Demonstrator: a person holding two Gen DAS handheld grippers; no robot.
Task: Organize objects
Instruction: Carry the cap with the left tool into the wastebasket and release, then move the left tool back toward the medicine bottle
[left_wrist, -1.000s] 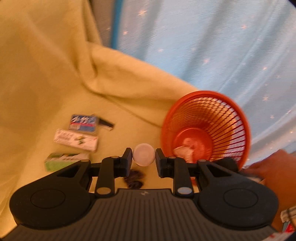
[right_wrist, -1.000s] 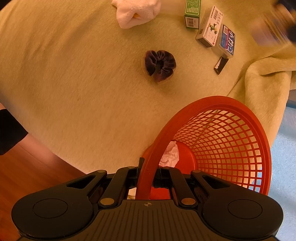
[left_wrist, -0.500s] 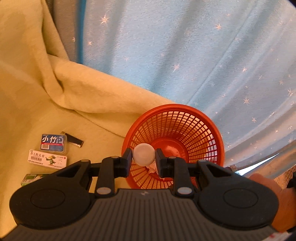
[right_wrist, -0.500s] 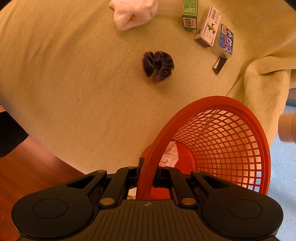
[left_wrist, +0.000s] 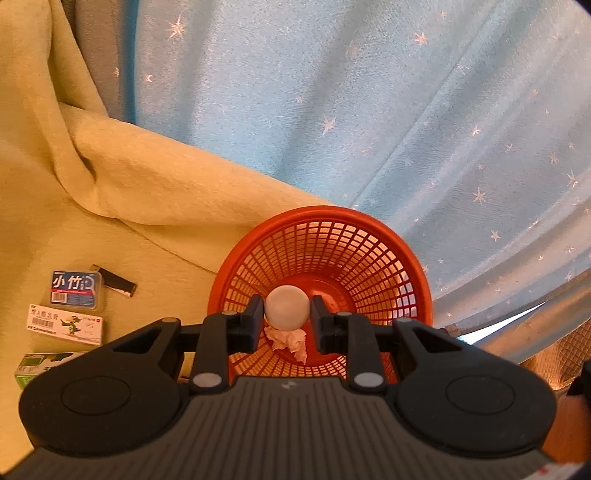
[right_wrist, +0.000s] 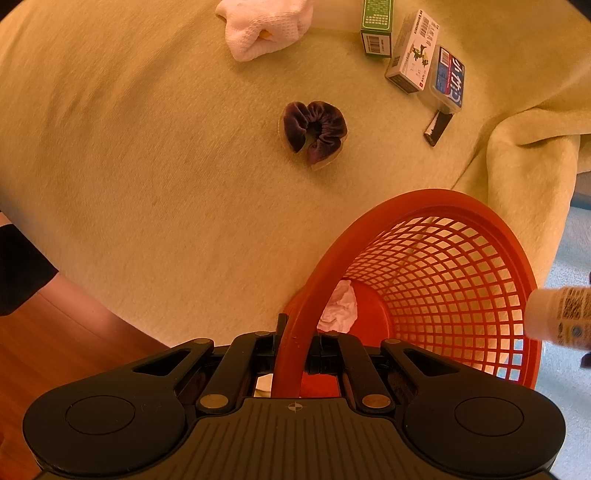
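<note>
A red mesh basket (left_wrist: 321, 214) hangs tilted at the edge of the yellow-covered table (right_wrist: 147, 166), with crumpled tissue (left_wrist: 286, 341) on its floor. My right gripper (right_wrist: 295, 354) is shut on the basket's rim (right_wrist: 443, 195). My left gripper (left_wrist: 287, 314) is shut on a small white bottle (left_wrist: 287, 308), seen end-on right over the basket's mouth. In the right wrist view the same labelled bottle (right_wrist: 561, 317) shows at the right edge, just outside the rim.
On the table lie a dark purple scrunchie (right_wrist: 314, 131), a white cloth (right_wrist: 266, 26), a green box (right_wrist: 376, 26), a white box (right_wrist: 413, 48), a blue case (right_wrist: 448, 79) and a small black stick (right_wrist: 439, 127). A blue starred curtain (left_wrist: 369, 110) hangs behind the basket.
My left gripper has carried the white bottle from above the table to over the basket's mouth. The bottle now shows at the right edge of the right wrist view. The right gripper has kept still.
</note>
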